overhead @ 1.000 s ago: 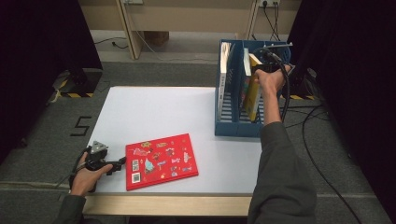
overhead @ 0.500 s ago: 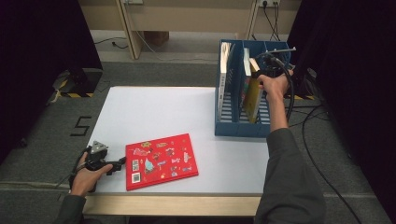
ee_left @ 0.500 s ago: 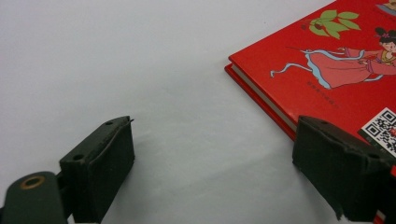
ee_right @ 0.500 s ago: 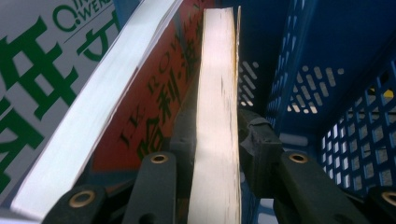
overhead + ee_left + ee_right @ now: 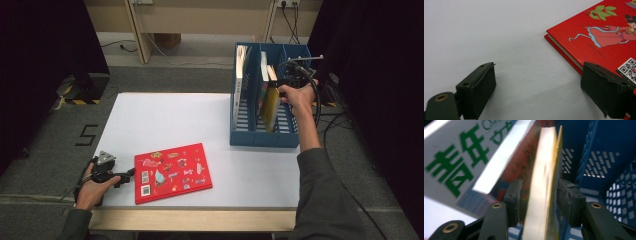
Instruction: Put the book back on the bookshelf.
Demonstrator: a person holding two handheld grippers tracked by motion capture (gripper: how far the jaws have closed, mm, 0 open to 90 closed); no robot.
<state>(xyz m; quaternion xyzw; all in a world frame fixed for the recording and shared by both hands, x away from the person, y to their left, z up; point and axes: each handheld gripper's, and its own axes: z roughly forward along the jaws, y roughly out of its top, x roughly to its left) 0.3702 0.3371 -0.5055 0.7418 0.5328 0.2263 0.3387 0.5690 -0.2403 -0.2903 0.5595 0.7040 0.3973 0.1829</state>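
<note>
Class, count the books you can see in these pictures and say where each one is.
4: a red book flat on the table; a white book, a green-spined book and a yellow book in the blue rack. Others may be hidden.

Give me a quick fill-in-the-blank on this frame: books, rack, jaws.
1. The red book lies flat on the white ____.
2. The yellow book stands in the ____ file rack.
3. The right gripper has just been opening its jaws; the yellow book is ____ them.
4. The left gripper rests with its jaws ____ beside the red book.

Missing words: table; blue; between; open
</note>
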